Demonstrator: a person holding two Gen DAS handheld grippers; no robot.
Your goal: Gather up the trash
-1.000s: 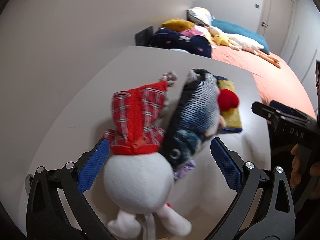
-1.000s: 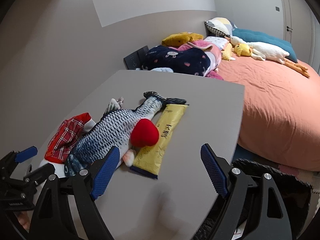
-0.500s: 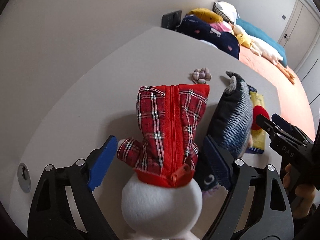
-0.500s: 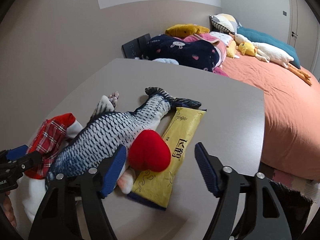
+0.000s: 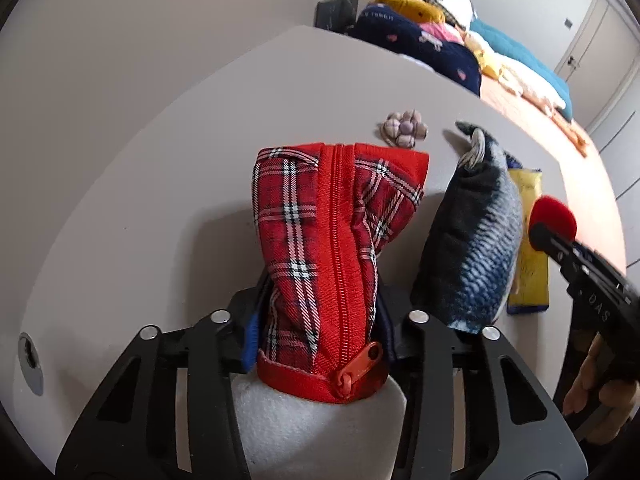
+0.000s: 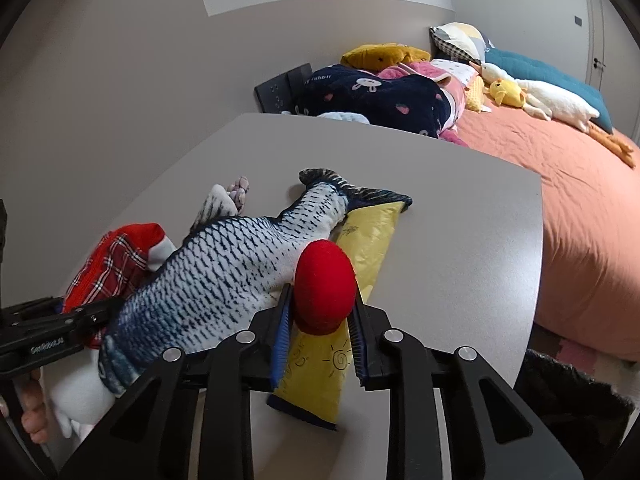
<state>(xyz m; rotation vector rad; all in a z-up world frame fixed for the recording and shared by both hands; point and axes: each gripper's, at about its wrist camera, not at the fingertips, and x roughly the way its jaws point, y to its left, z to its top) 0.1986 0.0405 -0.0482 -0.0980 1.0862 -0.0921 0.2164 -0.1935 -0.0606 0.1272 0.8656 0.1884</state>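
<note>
A white plush toy (image 5: 316, 428) in a red plaid zip-up outfit (image 5: 320, 248) lies on the grey table (image 5: 160, 184). My left gripper (image 5: 320, 328) is closing, and its pads squeeze the plaid cloth near the zipper pull. Beside it lies a blue-grey plush fish (image 6: 240, 272) partly over a yellow packet (image 6: 368, 240). My right gripper (image 6: 320, 334) is closing, its pads pinching a red plush ball (image 6: 324, 286) that sits above the packet. A small purple flower-shaped item (image 5: 404, 128) lies beyond the plaid toy.
The table's right edge (image 6: 536, 264) borders a bed with an orange sheet (image 6: 592, 216), pillows and a plush goose (image 6: 552, 98). A black socket panel (image 6: 280, 88) is on the wall. Something dark and fuzzy (image 6: 576, 404) sits on the floor at lower right. A round metal grommet (image 5: 30, 360) marks the table's left.
Both grippers came down closer to the table. The left jaws went from wide around the white toy to clamped on its plaid outfit. The right jaws narrowed onto the red ball.
</note>
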